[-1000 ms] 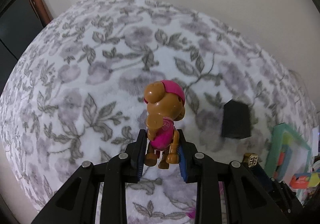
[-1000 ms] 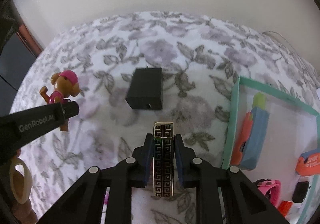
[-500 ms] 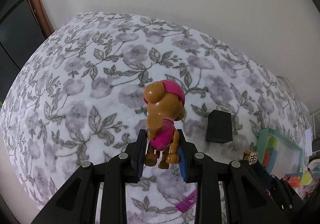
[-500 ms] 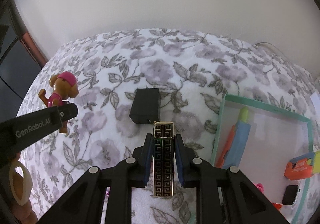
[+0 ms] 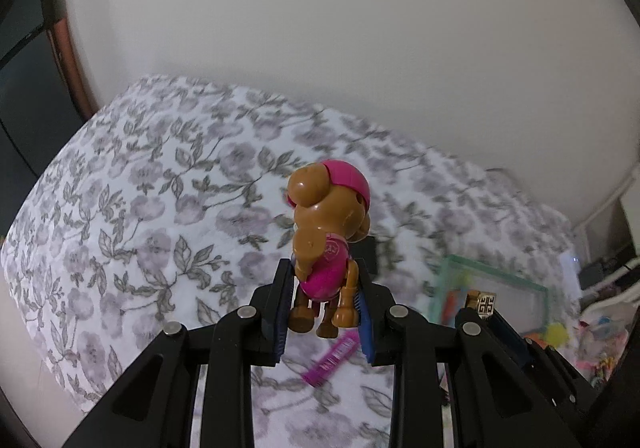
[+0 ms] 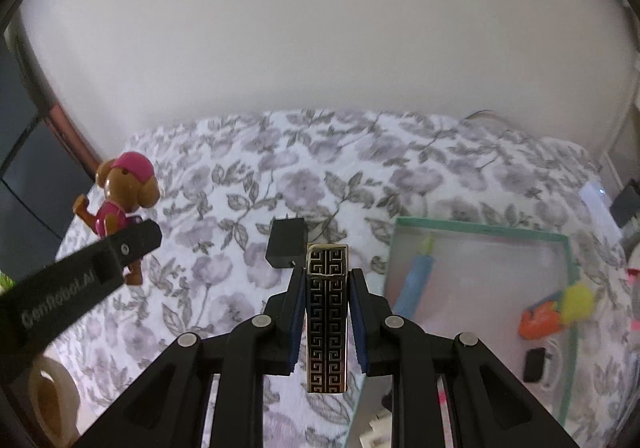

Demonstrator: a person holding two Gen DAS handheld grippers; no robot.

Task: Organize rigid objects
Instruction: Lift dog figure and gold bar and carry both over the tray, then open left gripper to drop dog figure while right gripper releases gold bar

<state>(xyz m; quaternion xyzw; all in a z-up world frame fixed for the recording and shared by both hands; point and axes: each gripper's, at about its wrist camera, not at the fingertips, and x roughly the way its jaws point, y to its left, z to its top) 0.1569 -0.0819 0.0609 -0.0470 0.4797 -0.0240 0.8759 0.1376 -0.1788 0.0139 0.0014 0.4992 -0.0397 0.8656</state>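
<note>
Left hand-held gripper (image 5: 323, 302) pinched the dog figure (image 5: 326, 244) (pink cap); right hand-held gripper (image 6: 326, 322) clamped the patterned lighter (image 6: 326, 318) above the floral bed (image 6: 240, 216).

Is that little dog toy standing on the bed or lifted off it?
Lifted. The dog toy hangs clamped between the left hand-held gripper's pads, clear above the floral blanket.

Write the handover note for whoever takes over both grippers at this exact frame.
Left gripper: shut on the toy dog figure, held clear of the floral blanket.
Right gripper: shut on the black-and-gold patterned lighter, also lifted.
Green-rimmed tray, at the right, already holds several small toys.
Left on the blanket: black charger block, pink comb.
Next, probably: put both held items in the tray, then collect the rest.
</note>
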